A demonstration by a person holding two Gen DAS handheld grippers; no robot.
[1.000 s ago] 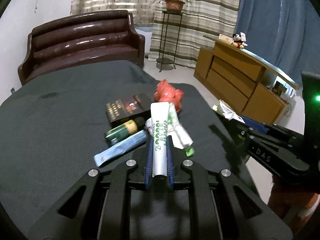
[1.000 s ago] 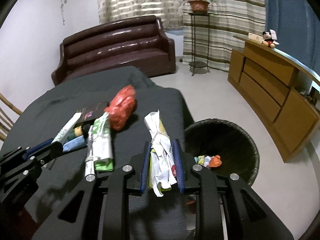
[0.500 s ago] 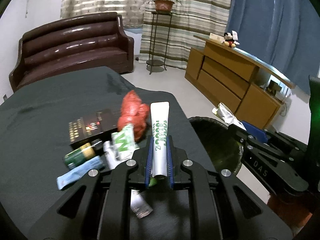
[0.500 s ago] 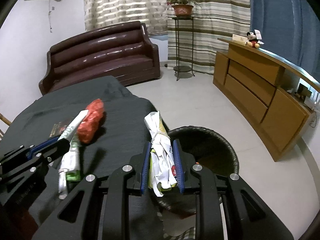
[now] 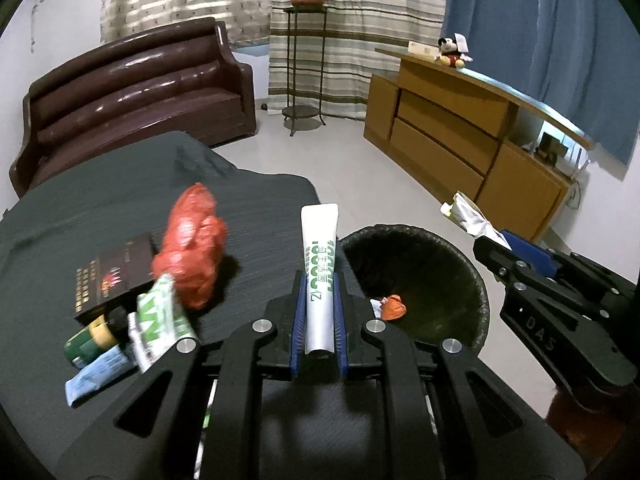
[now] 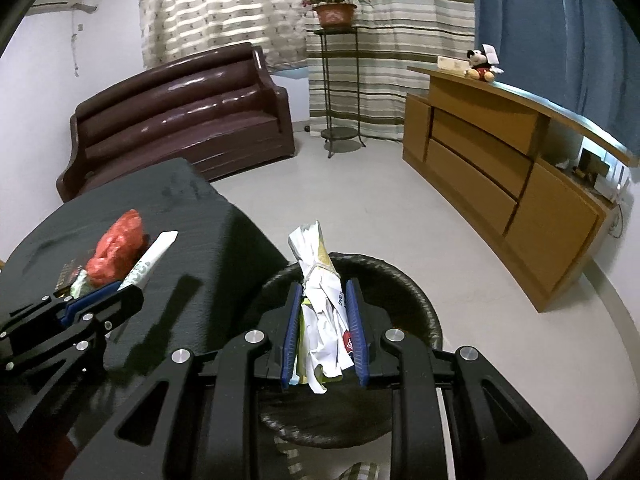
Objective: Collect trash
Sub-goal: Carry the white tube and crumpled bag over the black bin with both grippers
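My left gripper (image 5: pixel 317 280) is shut on a white tube with green print (image 5: pixel 319 256), held near the table's right edge beside the black trash bin (image 5: pixel 476 280). My right gripper (image 6: pixel 323 292) is shut on a crumpled white and yellow wrapper (image 6: pixel 320 288) and hangs over the bin (image 6: pixel 416 300). Inside the bin lies an orange scrap (image 5: pixel 394 307). On the dark table (image 5: pixel 100 208) remain a red crumpled bag (image 5: pixel 192 256), a dark box (image 5: pixel 112 276), a green-white packet (image 5: pixel 158 320), a green can (image 5: pixel 90 340) and a light blue sachet (image 5: pixel 96 376).
A brown sofa (image 5: pixel 132 92) stands behind the table. A wooden sideboard (image 5: pixel 472 132) runs along the right wall, with a plush toy (image 5: pixel 450 52) on top. A plant stand (image 5: pixel 306 60) is by the striped curtains. Pale floor lies between the bin and the sideboard.
Both grippers have travelled to the right, off the pile toward the bin, each keeping its item. The bin has come into the left wrist view, and the right gripper now hangs over it.
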